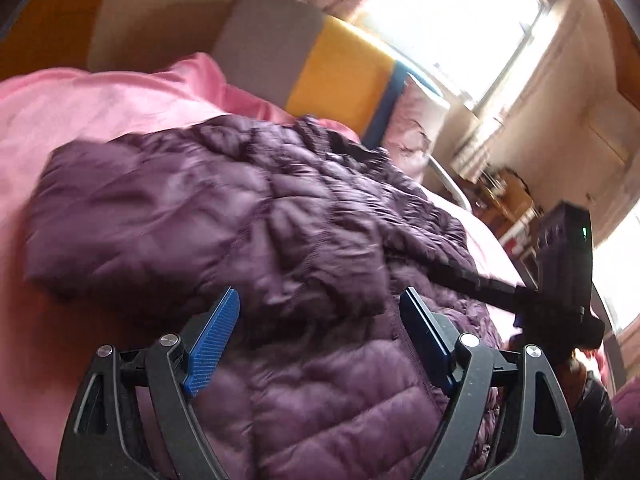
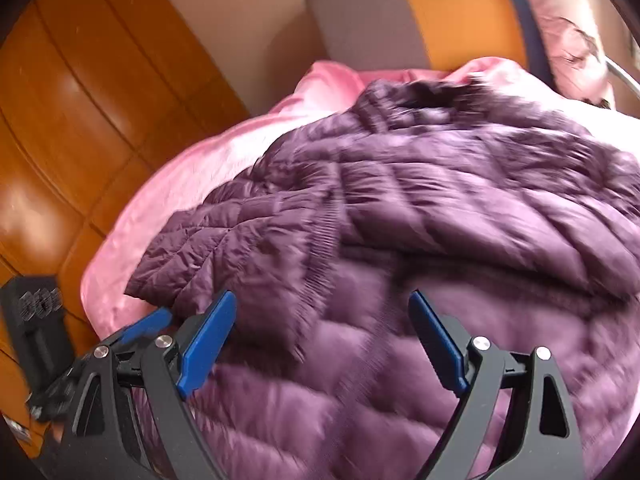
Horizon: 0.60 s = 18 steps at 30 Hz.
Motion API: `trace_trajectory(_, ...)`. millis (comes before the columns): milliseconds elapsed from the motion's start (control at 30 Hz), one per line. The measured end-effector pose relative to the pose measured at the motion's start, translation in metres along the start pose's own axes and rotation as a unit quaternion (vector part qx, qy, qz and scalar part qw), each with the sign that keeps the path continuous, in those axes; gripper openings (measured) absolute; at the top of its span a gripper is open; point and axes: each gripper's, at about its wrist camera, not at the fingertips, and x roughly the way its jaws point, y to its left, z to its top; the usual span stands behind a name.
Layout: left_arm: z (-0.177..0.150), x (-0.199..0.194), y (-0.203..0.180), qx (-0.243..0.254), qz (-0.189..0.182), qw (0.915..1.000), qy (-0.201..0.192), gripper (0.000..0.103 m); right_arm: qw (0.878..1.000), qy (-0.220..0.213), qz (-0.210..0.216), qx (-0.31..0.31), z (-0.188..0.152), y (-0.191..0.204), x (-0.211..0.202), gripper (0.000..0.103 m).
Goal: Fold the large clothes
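A dark purple quilted puffer jacket (image 1: 248,216) lies spread on a pink bedcover (image 1: 80,108); it also fills the right wrist view (image 2: 440,208). My left gripper (image 1: 320,300) is open, its blue fingers apart just above the jacket, holding nothing. My right gripper (image 2: 322,304) is open too, above the jacket's lower part. The left gripper's blue tip and black body (image 2: 144,324) show at the lower left of the right wrist view. The right gripper's black body (image 1: 564,264) shows at the right of the left wrist view. Both views are blurred by motion.
A grey, yellow and blue headboard cushion (image 1: 304,60) stands behind the bed. A pink pillow (image 1: 412,128) lies at the head. A wooden wardrobe (image 2: 80,120) stands left of the bed. A bright window (image 1: 460,20) and cluttered furniture (image 1: 500,192) are at the right.
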Motion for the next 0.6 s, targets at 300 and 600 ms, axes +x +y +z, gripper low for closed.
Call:
trace_trajectory(300, -0.025, -0.023, 0.024, -0.037, 0.007, 0.9993, -0.008, 0.081, 0.997, 0.011, -0.019, -0.076, 0.052, 0.073, 0.017, 0.01)
trace_trajectory(600, -0.008, 0.001, 0.002, -0.012, -0.005, 0.9999, 0.0, 0.081, 0.988, -0.15, -0.045, 0.019, 0.112, 0.007, -0.106, 0.01)
